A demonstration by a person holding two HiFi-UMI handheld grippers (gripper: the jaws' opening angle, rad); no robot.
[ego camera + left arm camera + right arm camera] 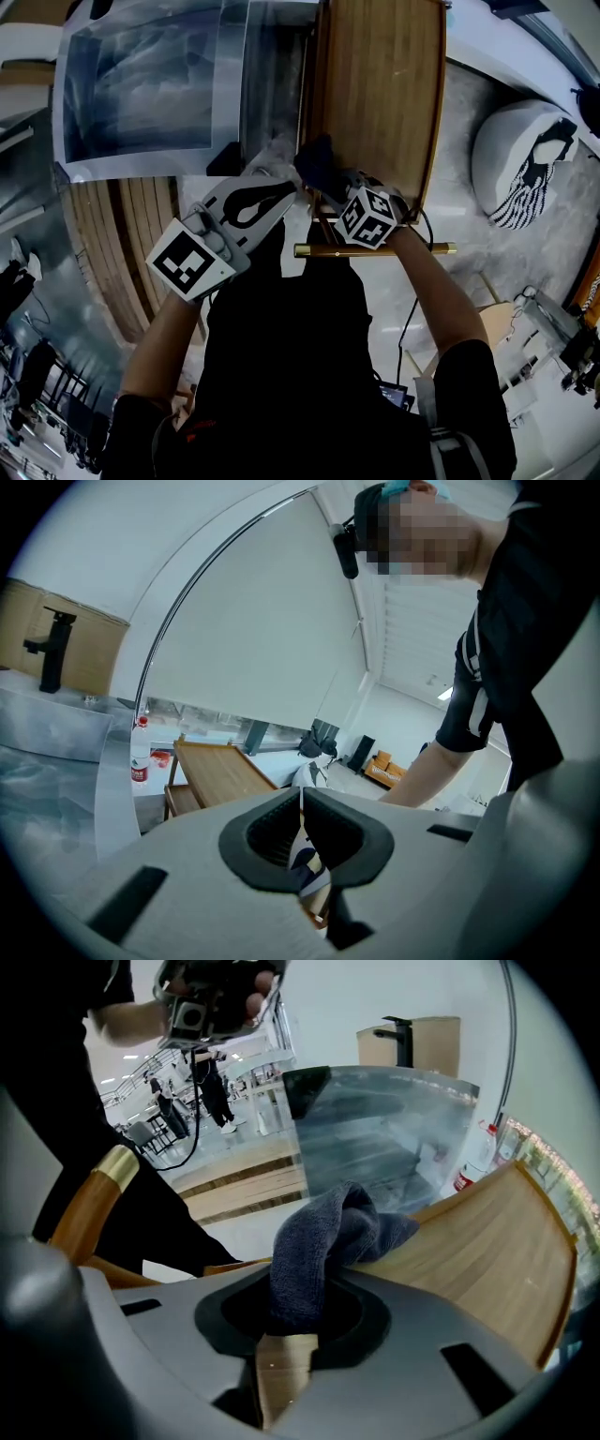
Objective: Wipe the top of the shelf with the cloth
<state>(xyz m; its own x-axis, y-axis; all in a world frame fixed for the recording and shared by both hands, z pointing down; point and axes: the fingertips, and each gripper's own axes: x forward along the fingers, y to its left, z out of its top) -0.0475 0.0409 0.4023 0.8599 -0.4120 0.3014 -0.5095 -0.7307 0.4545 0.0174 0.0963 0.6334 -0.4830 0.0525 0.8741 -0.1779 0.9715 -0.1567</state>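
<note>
**Cloth gripped on near edge of shelf top; left gripper idle**

The right gripper (pixel 298 1309) is clenching a dark grey cloth (pixel 328 1232) between its jaws. The cloth is bunching up out of the jaws and its free end is lying on the wooden top of the shelf (pixel 487 1260), at the near-left corner of that surface as seen from the head view. The rest of the top is showing as bare wood, running away to the far side.

The right forearm is reaching forward and slightly left from the shoulder, over a brass rail (pixel 375 249) that is lying crosswise just near of the shelf. The wrist is sitting directly above this rail, with the marker cube facing up.

The left gripper (pixel 301 803) is closed, jaw tips meeting, with nothing held between them. It is hanging just left of the right gripper, close beside the cloth and off the left edge of the shelf top. I cannot tell whether it is touching anything. The left forearm is angling forward and to the right, so both grippers are converging on the same corner.

Surroundings: a sheet-covered table (pixel 150 84) is standing to the far left, a white patterned cushion (pixel 525 164) is lying on the floor to the right, and a bottle (pixel 140 761) with a red label is standing left of the shelf in the left gripper view.
</note>
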